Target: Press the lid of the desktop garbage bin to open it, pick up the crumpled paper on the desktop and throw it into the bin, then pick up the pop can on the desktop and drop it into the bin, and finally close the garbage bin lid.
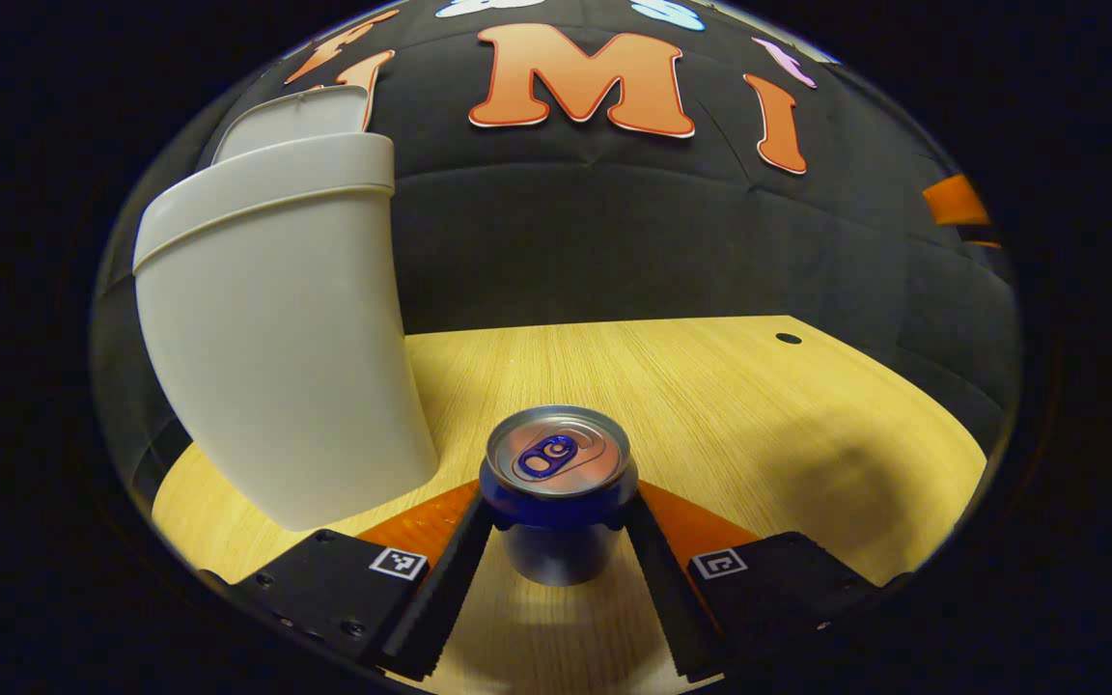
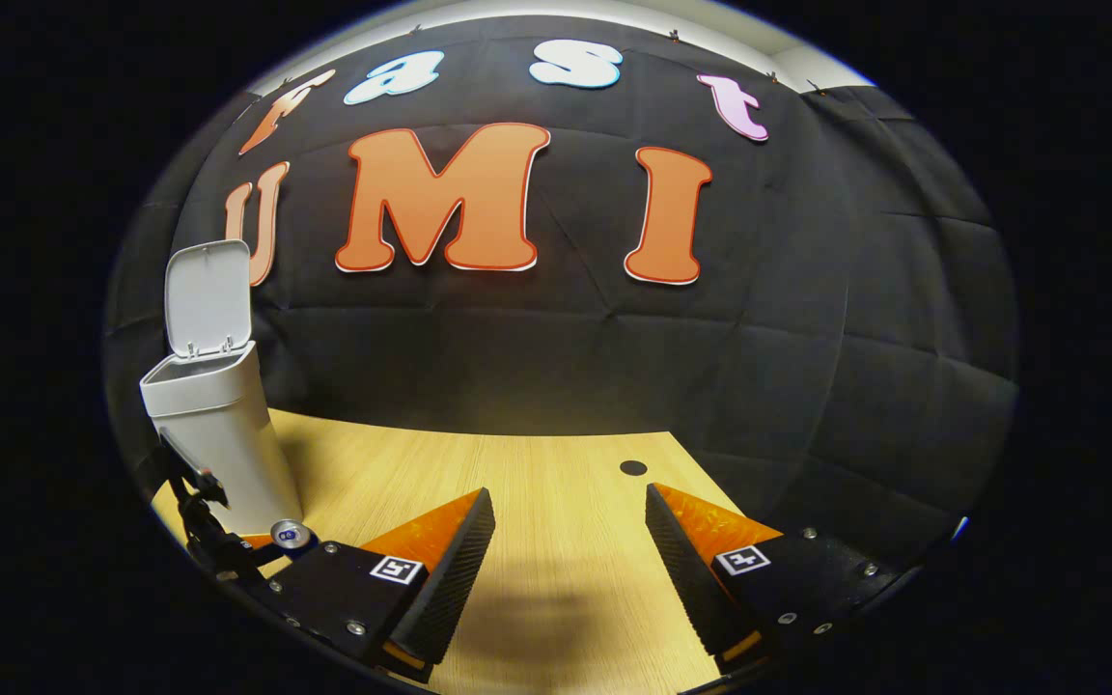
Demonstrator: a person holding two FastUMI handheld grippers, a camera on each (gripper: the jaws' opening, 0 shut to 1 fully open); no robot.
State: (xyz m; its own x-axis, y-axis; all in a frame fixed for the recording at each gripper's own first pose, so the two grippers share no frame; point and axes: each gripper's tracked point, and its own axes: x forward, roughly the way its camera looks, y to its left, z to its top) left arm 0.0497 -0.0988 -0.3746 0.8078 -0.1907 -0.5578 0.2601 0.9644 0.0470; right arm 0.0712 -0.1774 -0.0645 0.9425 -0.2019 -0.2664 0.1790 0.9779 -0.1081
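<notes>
A blue pop can (image 1: 556,454) with a silver top stands upright between the fingers of my left gripper (image 1: 558,526), and both fingers press on its sides. Whether it rests on the wooden table (image 1: 730,405) or hangs just above it I cannot tell. The pale grey bin (image 1: 276,338) rises close by on the left, its lid (image 1: 295,121) tipped up and open. In the right gripper view the bin (image 2: 228,425), its raised lid (image 2: 208,299) and the can (image 2: 291,533) sit far left. My right gripper (image 2: 570,560) is open over bare table, nothing between its fingers.
A small dark hole (image 2: 633,467) marks the tabletop near its back edge. The black cloth wall closes off the back and right of the table. The left gripper's dark frame (image 2: 197,512) shows beside the bin's base.
</notes>
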